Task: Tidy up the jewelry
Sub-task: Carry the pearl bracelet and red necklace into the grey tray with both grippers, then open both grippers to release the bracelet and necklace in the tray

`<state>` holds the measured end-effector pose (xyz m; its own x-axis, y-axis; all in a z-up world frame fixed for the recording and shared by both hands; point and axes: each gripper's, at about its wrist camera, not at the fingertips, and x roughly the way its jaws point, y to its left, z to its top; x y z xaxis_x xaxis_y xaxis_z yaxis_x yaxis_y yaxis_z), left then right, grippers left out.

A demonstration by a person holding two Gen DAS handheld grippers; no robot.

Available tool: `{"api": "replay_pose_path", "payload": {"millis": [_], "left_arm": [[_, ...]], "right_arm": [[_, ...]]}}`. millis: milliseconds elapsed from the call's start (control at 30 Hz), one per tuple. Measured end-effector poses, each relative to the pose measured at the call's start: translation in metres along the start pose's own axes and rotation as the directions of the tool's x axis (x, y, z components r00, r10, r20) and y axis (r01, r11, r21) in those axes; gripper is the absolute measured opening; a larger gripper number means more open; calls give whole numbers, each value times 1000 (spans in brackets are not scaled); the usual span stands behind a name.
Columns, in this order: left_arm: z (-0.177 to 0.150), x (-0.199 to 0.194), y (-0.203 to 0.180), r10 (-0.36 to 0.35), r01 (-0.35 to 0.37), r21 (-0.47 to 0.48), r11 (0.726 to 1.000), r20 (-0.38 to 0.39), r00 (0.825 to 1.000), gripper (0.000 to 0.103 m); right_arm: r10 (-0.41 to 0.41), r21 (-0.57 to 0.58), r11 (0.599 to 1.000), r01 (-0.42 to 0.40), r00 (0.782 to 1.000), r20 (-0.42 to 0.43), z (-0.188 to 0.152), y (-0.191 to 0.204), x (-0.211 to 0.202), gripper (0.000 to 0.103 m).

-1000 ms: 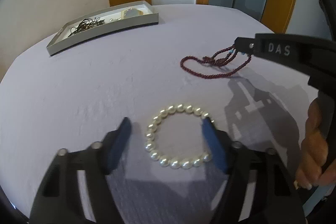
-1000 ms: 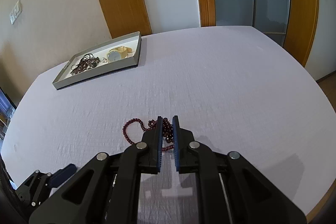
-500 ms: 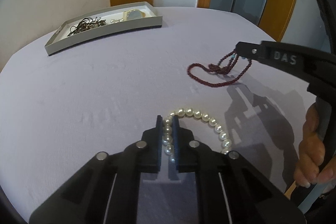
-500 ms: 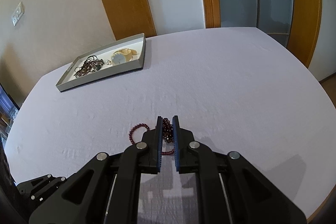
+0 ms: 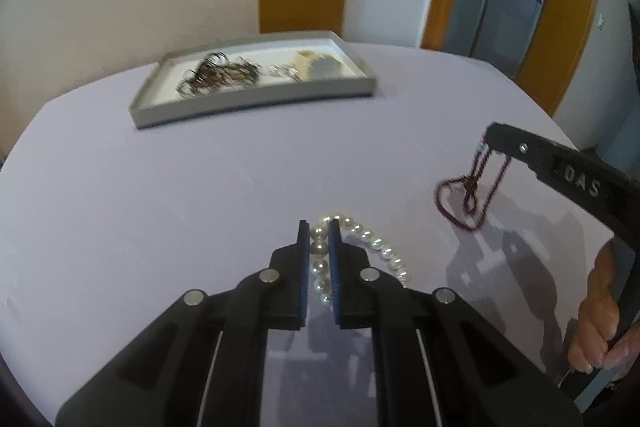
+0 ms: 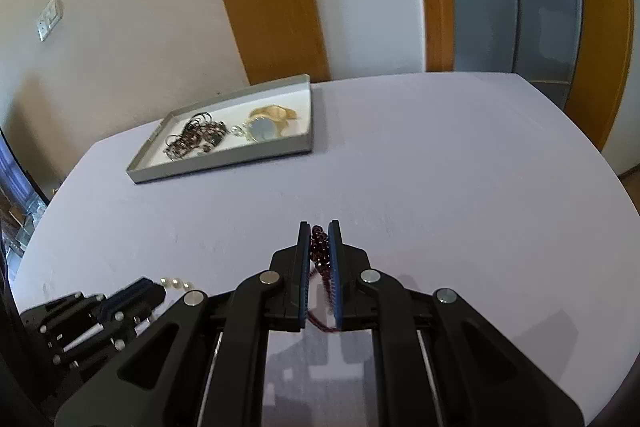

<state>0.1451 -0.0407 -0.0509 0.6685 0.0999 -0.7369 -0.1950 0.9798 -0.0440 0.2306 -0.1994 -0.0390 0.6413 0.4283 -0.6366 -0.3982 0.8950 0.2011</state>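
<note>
Both claws loaded. Left gripper is clamped narrow on the pearl bracelet: several pearls sit between the blue pads, and the free part of the loop trails to the right beside the jaw and down toward the lilac tablecloth. Right gripper is pinched on the dark red bead necklace; from the left wrist view its loops dangle from the tip, the lowest loop apparently brushing the cloth, though blur makes contact uncertain. Destination, by my reading, is the grey tray at the far side, well apart from both grippers and already holding a tangle of dark chains and a gold-rimmed round piece. Risks: round, smooth pearls can roll out of a narrow pinch if the hand jolts; the elastic could stretch if the trailing loop drags. The necklace's hanging loops can swing, snag the tray wall on entry, or catch the pearls if the two grippers converge. Dropping either piece on the chains would tangle them further.
</note>
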Motion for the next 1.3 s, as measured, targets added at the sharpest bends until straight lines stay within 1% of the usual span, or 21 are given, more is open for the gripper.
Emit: {"api": "replay_pose_path", "payload": {"millis": [233,400,600,767,867,967,1067,1200,1300], "left_arm": [[41,-3,35,41,-40,-26,999,41,998,9],[72,4,56,71,-69,-42,997,52,996,9],[123,16,79,88,-84,-64,994,65,994,9],[174,19,88,101,-96,-54,994,111,989,9],[198,31,96,110,-103,-64,993,118,987,9],[210,51,102,114,-106,-74,992,106,988,9],[217,73,104,119,-113,-69,991,85,989,9],[222,100,107,127,-123,-70,990,57,990,9],[222,116,111,130,-127,-81,989,38,991,9]], "right_arm": [[24,-27,999,-24,1000,16,32,25,11,9],[43,-49,998,-42,999,25,63,46,29,9],[77,-66,995,-75,996,35,109,74,54,9],[111,-84,991,-106,992,59,149,94,70,9],[129,-88,989,-123,990,65,167,105,84,9],[140,-92,987,-135,989,50,174,114,105,9],[142,-92,986,-140,989,25,173,120,130,10],[141,-65,988,-141,990,-5,172,116,158,10],[131,-52,990,-132,991,-22,171,109,170,10]]}}
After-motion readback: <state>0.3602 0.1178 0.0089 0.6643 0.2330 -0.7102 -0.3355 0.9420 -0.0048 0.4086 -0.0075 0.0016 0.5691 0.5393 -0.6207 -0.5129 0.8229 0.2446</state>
